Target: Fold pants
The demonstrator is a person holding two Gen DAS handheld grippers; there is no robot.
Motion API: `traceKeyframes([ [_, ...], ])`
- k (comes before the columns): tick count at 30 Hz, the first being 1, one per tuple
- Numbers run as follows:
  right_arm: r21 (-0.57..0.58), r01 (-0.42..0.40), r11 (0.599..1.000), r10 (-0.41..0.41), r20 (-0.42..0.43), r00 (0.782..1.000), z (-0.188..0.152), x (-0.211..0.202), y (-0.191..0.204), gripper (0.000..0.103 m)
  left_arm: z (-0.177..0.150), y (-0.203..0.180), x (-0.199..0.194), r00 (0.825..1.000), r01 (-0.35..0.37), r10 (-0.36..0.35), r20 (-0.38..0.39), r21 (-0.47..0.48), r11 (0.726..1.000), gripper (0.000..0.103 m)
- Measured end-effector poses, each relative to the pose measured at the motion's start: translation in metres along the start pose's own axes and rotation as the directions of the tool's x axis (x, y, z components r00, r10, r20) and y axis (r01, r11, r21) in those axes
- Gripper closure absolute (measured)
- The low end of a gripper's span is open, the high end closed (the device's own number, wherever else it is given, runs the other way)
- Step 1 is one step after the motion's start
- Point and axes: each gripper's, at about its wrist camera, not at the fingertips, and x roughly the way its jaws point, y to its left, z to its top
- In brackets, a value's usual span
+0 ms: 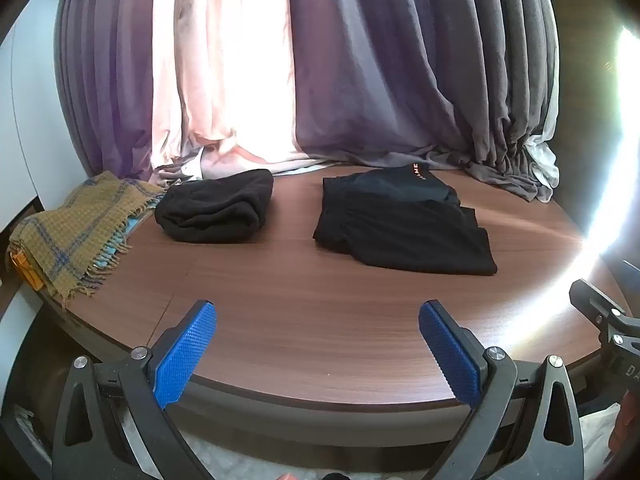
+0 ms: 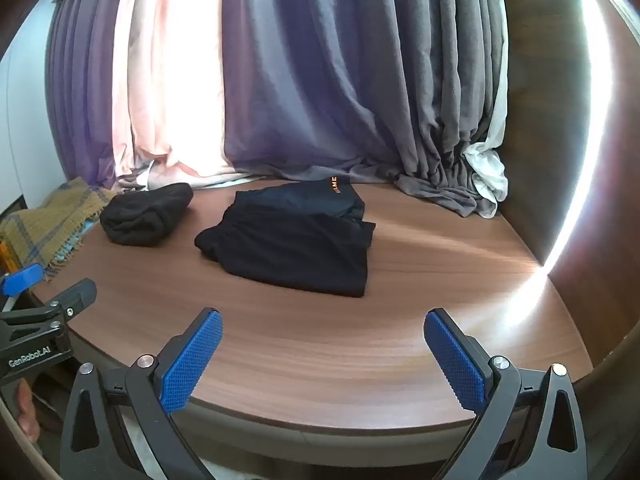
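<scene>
Black pants [image 1: 404, 226] [image 2: 296, 242] lie folded flat on the brown wooden table [image 1: 320, 320] [image 2: 360, 340], an orange-lettered waistband at their far end. My left gripper [image 1: 318, 312] hovers open above the table's near edge, well short of the pants, nothing between its blue pads [image 1: 186, 354]. My right gripper [image 2: 322, 320] is also open and empty over the near edge, the pants lying ahead and slightly left. The left gripper's black body [image 2: 44, 320] shows at the left edge of the right wrist view.
A rolled black garment [image 1: 216, 208] [image 2: 146, 216] sits left of the pants. A mustard plaid fringed blanket [image 1: 76, 236] [image 2: 44, 220] lies at the far left. Purple and grey curtains [image 1: 400, 80] [image 2: 320, 80] pool on the table's back edge. A dark wooden wall [image 2: 560, 160] stands at right.
</scene>
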Motion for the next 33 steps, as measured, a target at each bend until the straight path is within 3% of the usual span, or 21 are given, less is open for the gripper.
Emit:
traceKeyframes([
  [33, 0.002, -0.016, 1.000, 0.016, 0.022, 1.000, 0.007, -0.004, -0.005, 0.001, 0.012, -0.004, -0.013, 0.999, 0.027, -0.027, 0.036, 0.002, 1.000, 0.000],
])
